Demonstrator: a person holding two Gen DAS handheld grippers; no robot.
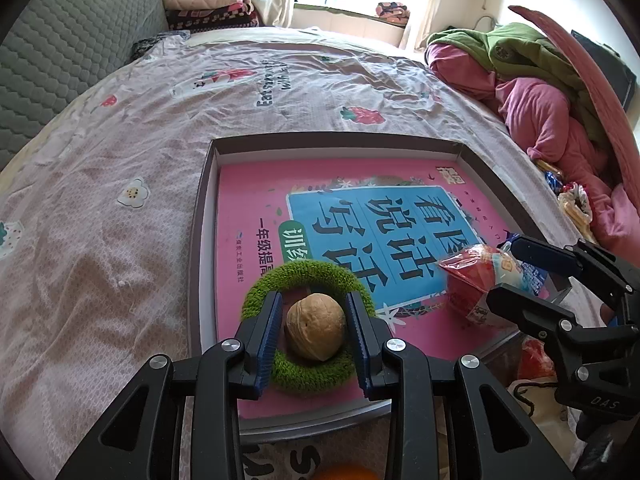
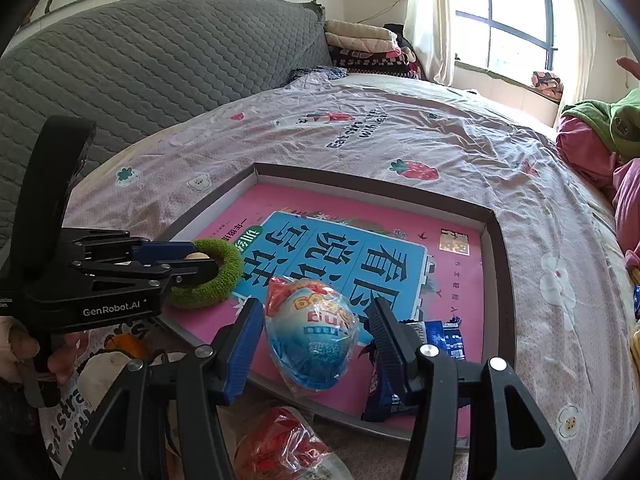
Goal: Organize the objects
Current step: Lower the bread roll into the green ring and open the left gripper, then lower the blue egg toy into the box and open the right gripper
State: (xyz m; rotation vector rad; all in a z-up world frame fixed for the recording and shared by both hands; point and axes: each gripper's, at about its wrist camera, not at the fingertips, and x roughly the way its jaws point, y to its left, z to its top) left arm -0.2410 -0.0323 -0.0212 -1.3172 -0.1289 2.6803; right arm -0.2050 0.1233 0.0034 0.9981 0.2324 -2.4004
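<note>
Two views showed one shallow tray on the bed. In the left view, the left hand-held gripper gripped a walnut over the green ring, likely to nest it. In the right view, the right hand-held gripper bracketed a wrapped toy egg over the tray's near edge; whether its pads pressed, I could not tell.

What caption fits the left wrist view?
Left tool straddles a walnut inside a green ring on the pink book.
</note>
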